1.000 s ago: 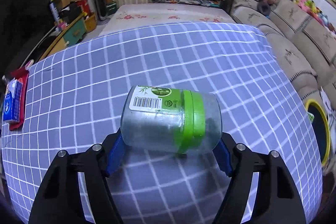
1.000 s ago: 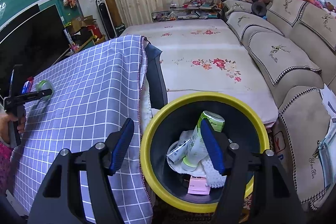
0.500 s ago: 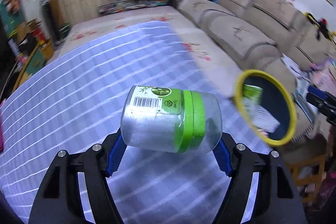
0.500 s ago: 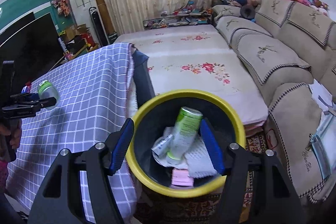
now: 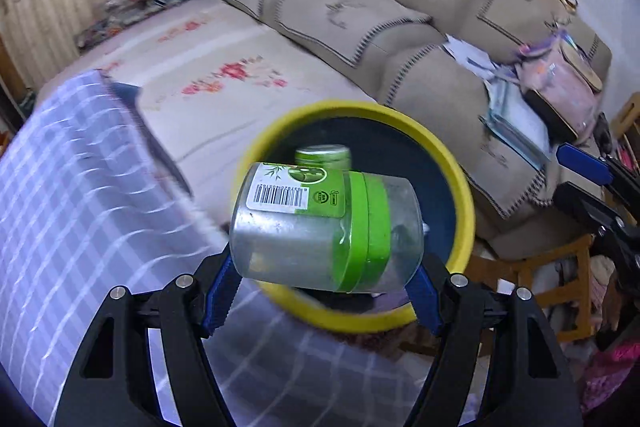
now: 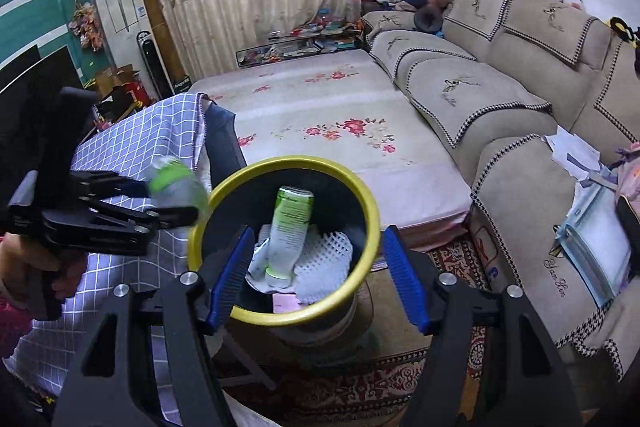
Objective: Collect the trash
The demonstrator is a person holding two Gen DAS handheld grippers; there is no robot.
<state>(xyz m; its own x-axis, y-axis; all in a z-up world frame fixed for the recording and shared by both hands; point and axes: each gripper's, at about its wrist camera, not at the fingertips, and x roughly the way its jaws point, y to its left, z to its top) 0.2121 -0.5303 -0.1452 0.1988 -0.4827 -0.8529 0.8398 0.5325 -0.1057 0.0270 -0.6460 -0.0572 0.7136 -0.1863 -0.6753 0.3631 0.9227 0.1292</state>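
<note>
Trash in your left gripper (image 5: 324, 275) is a clear plastic jar (image 5: 326, 229) with a green band and a barcode label. In the left wrist view, your left gripper is clamped on this jar: the blue pads press its two ends, and the jar lies sideways between them. Behind the jar you see the yellow-rimmed bin (image 5: 466, 199), with the jar in front of its opening. A green-capped bottle (image 5: 322, 155) shows inside the bin, just above the jar. At the left lies the checked cloth (image 5: 72, 187) covering the bench, blurred in this view. Beyond it lies the flowered mattress (image 5: 224, 83), and the beige sofa (image 5: 360, 19) runs along the right. At the far right edge you see the blue pad and black frame of your right gripper (image 5: 592, 187).

In the right wrist view, your right gripper (image 6: 316, 279) stands released, with nothing pressed between its blue pads. The bin (image 6: 372, 227) appears between the pads, behind them. Inside it a green-and-white bottle (image 6: 290, 227) stands tilted on white mesh wrapping (image 6: 328, 259), with a pink item (image 6: 286, 303) below. At the left, your left gripper (image 6: 120, 211) carries the jar (image 6: 176, 183) just beside the bin's rim, over the edge of the checked cloth (image 6: 136, 135). A hand (image 6: 24, 267) grips its handle. A patterned rug (image 6: 400, 379) lies under the bin.
</note>
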